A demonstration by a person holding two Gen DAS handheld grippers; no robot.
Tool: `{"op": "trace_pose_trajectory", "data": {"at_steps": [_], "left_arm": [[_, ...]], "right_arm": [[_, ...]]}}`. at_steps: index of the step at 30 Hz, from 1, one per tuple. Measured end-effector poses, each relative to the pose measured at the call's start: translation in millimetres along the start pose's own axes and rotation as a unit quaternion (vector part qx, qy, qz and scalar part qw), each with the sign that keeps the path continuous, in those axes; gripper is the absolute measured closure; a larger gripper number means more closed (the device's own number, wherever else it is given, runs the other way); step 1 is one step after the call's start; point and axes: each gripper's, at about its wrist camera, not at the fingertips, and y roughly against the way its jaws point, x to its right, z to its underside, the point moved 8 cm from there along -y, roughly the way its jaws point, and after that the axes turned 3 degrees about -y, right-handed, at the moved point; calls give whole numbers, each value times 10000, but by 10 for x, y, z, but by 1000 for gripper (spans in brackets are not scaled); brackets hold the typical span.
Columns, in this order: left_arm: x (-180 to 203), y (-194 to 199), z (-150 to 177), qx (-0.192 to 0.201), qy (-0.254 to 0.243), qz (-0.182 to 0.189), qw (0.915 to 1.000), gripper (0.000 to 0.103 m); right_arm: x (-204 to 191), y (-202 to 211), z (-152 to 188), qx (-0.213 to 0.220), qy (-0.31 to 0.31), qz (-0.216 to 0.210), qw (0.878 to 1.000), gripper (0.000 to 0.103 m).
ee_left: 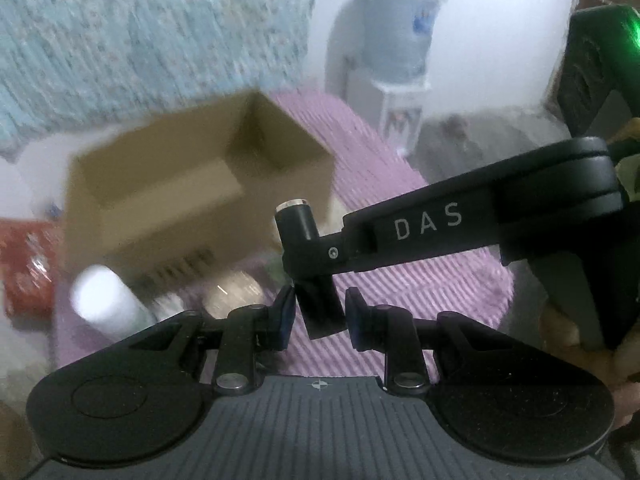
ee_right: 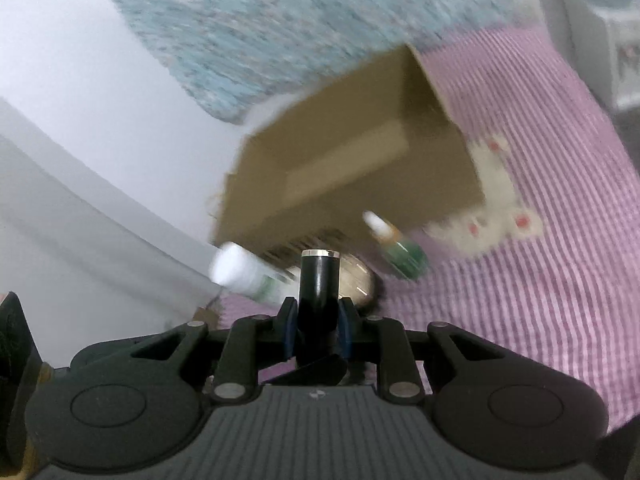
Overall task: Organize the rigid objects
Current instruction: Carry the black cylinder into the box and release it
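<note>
Gaping cardboard box (ee_right: pixel 352 152) shows nothing inside; blurred.

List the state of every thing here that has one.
Box: open on top, upright.
Cylinder: clamped by both grippers.
Left gripper: shut on cylinder.
Right gripper: shut on cylinder.
White bottle: capped, seemingly lying down; blurred.
Green bottle: seemingly lying down; blurred.

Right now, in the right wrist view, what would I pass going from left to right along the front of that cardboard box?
White bottle → black tube held in the right tool → green bottle → white patch on the purple cover.
</note>
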Motion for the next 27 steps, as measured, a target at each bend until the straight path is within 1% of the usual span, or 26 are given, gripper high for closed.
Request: {"op": "trace_pose_trajectory", "data": {"at_steps": [3,6,9,11,14,19,23,27], "left_arm": [[-172,161,-160,189,-14,-298,9994,77],[-395,231,-308,237,48,-564,9981,77],[-649,193,-435,184,177,-725,9970,77],[-869,116,-511,117,333,-713,9968,77],[-1154,-31,-577,-72,547,-669,9962,77],[-1571,-485,-657,-546,953,-588,9922,77],[-1824,-875,-632,-941,1151,-617,9870,77],[-2019,-1200,-600,-1272,1219,-740,9816,77]], "right_arm": [[-303,-8,-190,69,217,-229,9995,79],[-559,-110,-373,24,419,-390,9984,79],[-736,-347,-582,-176,471,-547,9972,80],[-798,-551,-734,-372,395,-630,9965,80],[-806,-889,-959,-690,249,-644,9952,80],[-655,-1557,-1256,-1236,-54,-467,9912,80],[-469,-2110,-1392,-1605,-322,-312,9860,80],[-284,-2610,-1425,-1908,-577,-194,9797,80]]}}
